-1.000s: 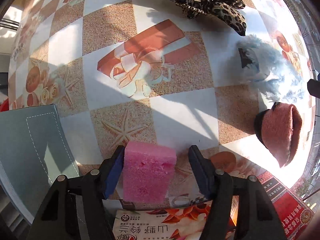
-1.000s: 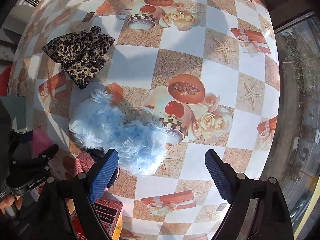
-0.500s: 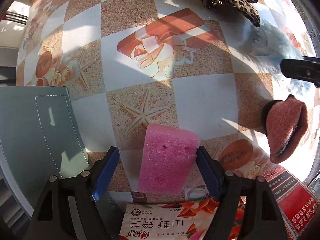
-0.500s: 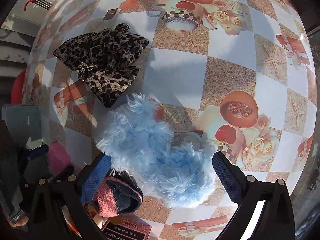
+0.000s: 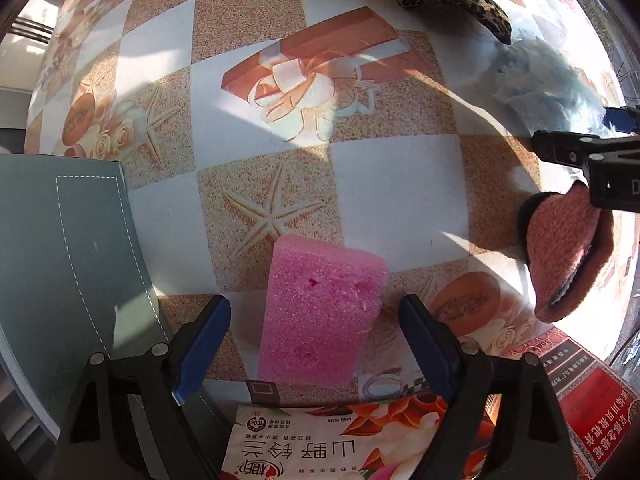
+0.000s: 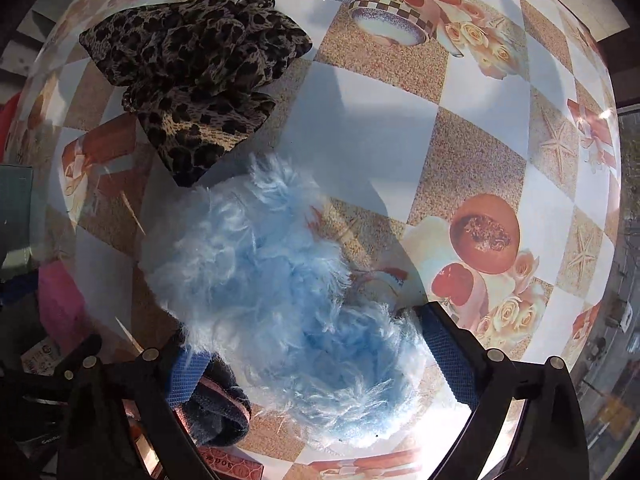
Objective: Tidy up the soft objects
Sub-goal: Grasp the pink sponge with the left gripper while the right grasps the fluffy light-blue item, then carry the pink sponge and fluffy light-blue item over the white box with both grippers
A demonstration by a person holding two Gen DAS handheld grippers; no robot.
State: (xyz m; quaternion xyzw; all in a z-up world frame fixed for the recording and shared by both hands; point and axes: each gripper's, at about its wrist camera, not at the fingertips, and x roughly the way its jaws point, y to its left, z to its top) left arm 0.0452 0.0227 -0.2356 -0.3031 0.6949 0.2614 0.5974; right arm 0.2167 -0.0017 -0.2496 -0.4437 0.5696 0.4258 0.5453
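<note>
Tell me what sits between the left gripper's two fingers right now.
The pink sponge lies on the tablecloth between the open fingers of the left gripper, with a gap showing on each side. The left wrist view shows this.

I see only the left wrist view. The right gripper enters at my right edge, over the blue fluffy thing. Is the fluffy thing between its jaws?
Observer: Yes. In the right wrist view the blue fluffy thing lies between the fingers of the right gripper. Its jaws have just been closing, but the pads only brush the fur tips, with no firm grip yet.
Operator: Is the pink knitted piece in the way?
Observer: Partly. The pink knitted piece lies directly under one finger, against the fur.
Operator: And the leopard cloth, cut off at my top edge?
Observer: The leopard cloth lies crumpled beyond the fluff, outside the jaws. Its near corner reaches the fur's edge.
</note>
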